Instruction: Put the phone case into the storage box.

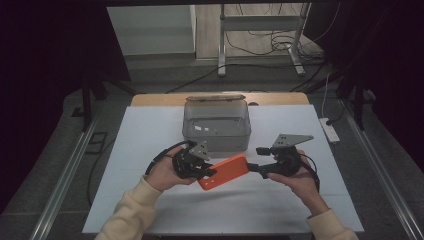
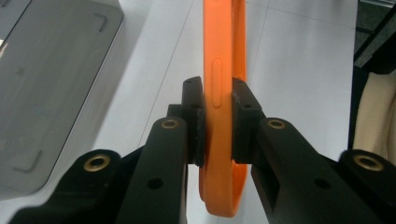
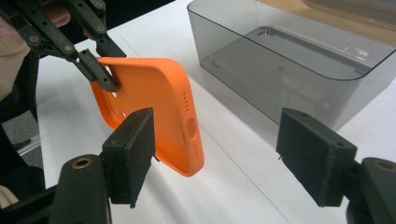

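An orange phone case hangs above the white table, just in front of a clear grey plastic box. My left gripper is shut on the case's left end. In the left gripper view its pads press on both sides of the case, which stands edge-on. My right gripper is open at the case's right end. In the right gripper view its wide-apart pads touch nothing, and the case lies just beyond the left pad. The box looks empty.
A white sheet covers the table, with bare room left and right of the box. The box's lid lies behind it near the far edge. A white power strip lies off the table's right side.
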The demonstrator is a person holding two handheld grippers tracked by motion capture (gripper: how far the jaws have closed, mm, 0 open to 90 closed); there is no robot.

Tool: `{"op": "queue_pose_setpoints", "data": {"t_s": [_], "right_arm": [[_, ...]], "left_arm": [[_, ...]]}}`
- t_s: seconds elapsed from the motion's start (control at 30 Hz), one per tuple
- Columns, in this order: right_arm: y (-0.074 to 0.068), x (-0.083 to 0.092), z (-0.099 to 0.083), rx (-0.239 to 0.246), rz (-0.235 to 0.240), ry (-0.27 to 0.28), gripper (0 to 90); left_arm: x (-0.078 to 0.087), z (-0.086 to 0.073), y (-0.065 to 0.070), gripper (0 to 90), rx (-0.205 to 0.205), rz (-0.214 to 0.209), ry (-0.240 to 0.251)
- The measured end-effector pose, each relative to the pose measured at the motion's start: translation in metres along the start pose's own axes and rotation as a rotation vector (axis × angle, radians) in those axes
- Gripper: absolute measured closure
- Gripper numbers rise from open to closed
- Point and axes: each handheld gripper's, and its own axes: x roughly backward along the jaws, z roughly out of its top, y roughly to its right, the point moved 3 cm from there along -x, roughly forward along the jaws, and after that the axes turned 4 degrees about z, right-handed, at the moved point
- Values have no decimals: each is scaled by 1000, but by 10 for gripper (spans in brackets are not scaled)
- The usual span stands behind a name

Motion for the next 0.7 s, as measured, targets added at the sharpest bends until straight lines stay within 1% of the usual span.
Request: {"op": "queue_pose_setpoints", "data": {"t_s": [0.07,0.17,0.23,0.37,0.5,0.7], "right_arm": [[-2,1,2,14,-3,-4,271],[-5,2,5,39,-13,-18,269],[-8,2,7,55,-20,-29,277],[-11,0,11,72,-15,-71,284],[-14,-4,12,89,-9,-101,284],[-15,-6,12,102,-10,-126,283]], "left_arm": [[0,0,0,789,-6,9,-5],[-1,1,1,790,-7,7,-4],[-2,1,1,789,-11,12,-15],[-5,1,3,790,-26,30,-40],[-8,2,4,790,-36,47,-59],[-12,4,4,789,-41,55,-85]]}}
